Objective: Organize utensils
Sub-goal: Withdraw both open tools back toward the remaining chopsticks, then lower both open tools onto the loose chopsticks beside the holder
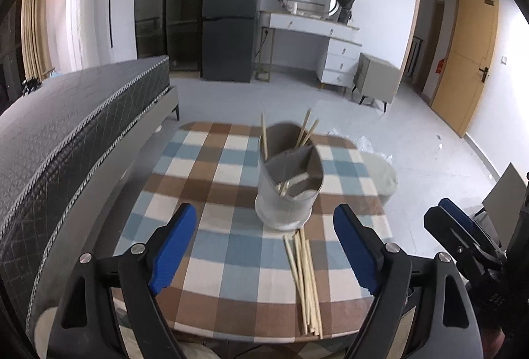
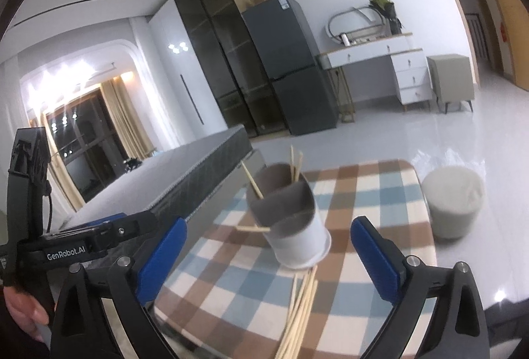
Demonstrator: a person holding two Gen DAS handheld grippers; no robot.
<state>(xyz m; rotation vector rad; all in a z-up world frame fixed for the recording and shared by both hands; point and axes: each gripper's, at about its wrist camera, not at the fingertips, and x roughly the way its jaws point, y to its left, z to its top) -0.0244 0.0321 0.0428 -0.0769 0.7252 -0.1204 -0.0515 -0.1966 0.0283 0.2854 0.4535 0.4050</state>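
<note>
A grey-and-white utensil holder point(image 1: 287, 193) point(image 2: 294, 226) with divided compartments stands on the checked tablecloth point(image 1: 215, 160) point(image 2: 363, 193). A few wooden chopsticks point(image 1: 305, 131) point(image 2: 294, 164) lean inside it, and one lies across the rim. A loose bundle of chopsticks point(image 1: 305, 273) point(image 2: 297, 316) lies flat on the cloth just in front of the holder. My left gripper point(image 1: 264, 213) is open and empty, hovering short of the holder, with the bundle nearer its right finger. My right gripper point(image 2: 269, 223) is also open and empty, facing the holder from the right; it shows at the edge of the left wrist view point(image 1: 453, 217).
A dark grey bed point(image 1: 66, 134) runs close along the table's left side. A round pale stool point(image 1: 380, 174) point(image 2: 453, 203) stands by the far right corner. A fridge, a cabinet and a white dresser line the far wall. A hand point(image 2: 20, 309) holds the left gripper.
</note>
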